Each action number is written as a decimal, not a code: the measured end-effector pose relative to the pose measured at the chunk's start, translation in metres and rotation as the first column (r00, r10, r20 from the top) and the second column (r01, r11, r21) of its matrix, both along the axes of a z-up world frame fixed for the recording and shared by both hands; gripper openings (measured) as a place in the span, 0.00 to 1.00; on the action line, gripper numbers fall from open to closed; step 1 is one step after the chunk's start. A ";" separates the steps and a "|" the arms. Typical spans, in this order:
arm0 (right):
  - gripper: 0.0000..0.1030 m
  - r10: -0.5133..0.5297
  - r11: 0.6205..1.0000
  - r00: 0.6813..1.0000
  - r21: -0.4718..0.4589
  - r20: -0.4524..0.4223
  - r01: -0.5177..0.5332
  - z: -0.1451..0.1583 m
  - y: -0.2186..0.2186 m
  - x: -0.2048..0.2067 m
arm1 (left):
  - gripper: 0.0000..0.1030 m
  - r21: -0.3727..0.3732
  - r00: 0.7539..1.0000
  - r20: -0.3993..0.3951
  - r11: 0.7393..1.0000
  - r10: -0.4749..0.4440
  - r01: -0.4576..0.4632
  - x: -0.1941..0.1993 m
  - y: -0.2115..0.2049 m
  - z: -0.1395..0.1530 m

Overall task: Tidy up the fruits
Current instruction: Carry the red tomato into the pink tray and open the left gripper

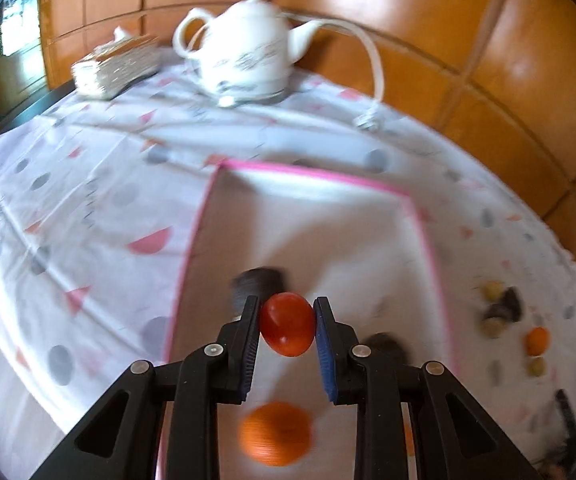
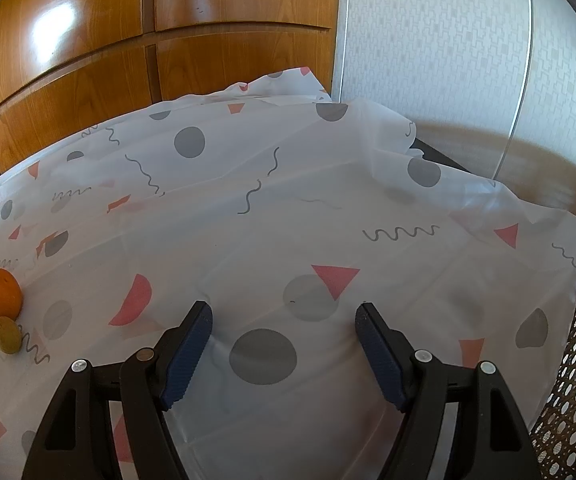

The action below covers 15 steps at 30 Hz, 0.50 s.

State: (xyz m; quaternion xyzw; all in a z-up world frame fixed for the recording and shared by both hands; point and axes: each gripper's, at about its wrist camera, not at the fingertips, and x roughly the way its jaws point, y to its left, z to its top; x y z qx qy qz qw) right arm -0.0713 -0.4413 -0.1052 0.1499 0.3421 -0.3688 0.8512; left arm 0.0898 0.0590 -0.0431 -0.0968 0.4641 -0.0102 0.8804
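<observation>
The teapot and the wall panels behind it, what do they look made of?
The teapot looks like glazed white ceramic: smooth, glossy, with a printed grey design. The wall panels look like varnished wood, or a wood-look laminate: orange-brown grain with bright window glare.

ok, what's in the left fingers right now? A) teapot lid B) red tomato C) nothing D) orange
B: the left gripper is shut on a red tomato, pinched between both pads above the pink-edged box; an orange lies below it, untouched.
</observation>
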 end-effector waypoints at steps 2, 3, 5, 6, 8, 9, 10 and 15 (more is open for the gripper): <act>0.74 0.001 1.000 1.000 -0.001 -0.001 -0.001 0.000 0.000 0.000 | 0.26 0.017 1.000 -0.014 1.000 0.016 -0.016 -0.002 0.007 -0.009; 0.74 0.001 1.000 1.000 -0.001 -0.001 -0.001 0.000 0.000 0.000 | 0.26 0.016 1.000 -0.019 1.000 0.021 -0.021 -0.002 0.007 -0.011; 0.74 0.002 1.000 1.000 -0.001 -0.002 -0.002 0.000 0.000 0.000 | 0.26 0.011 0.999 -0.028 0.999 0.036 -0.036 -0.006 0.012 -0.017; 0.74 0.001 1.000 1.000 -0.001 -0.001 -0.001 0.000 0.000 0.000 | 0.26 0.011 0.999 -0.029 0.999 0.039 -0.039 -0.007 0.013 -0.019; 0.74 0.002 1.000 1.000 -0.001 -0.002 -0.002 0.000 0.000 0.000 | 0.26 0.012 0.999 -0.029 0.999 0.035 -0.035 -0.009 0.013 -0.023; 0.74 0.001 1.000 1.000 -0.002 -0.002 -0.001 0.000 0.001 0.000 | 0.27 0.017 0.999 -0.026 0.999 0.035 -0.035 -0.012 0.012 -0.021; 0.74 0.001 1.000 1.000 -0.002 -0.002 -0.001 0.000 0.001 0.000 | 0.27 0.020 0.999 -0.020 0.999 0.034 -0.034 -0.013 0.011 -0.021; 0.74 0.003 1.000 1.000 -0.004 -0.004 -0.003 0.000 0.002 0.000 | 0.39 0.021 1.000 -0.007 0.999 0.027 -0.027 -0.020 0.010 -0.018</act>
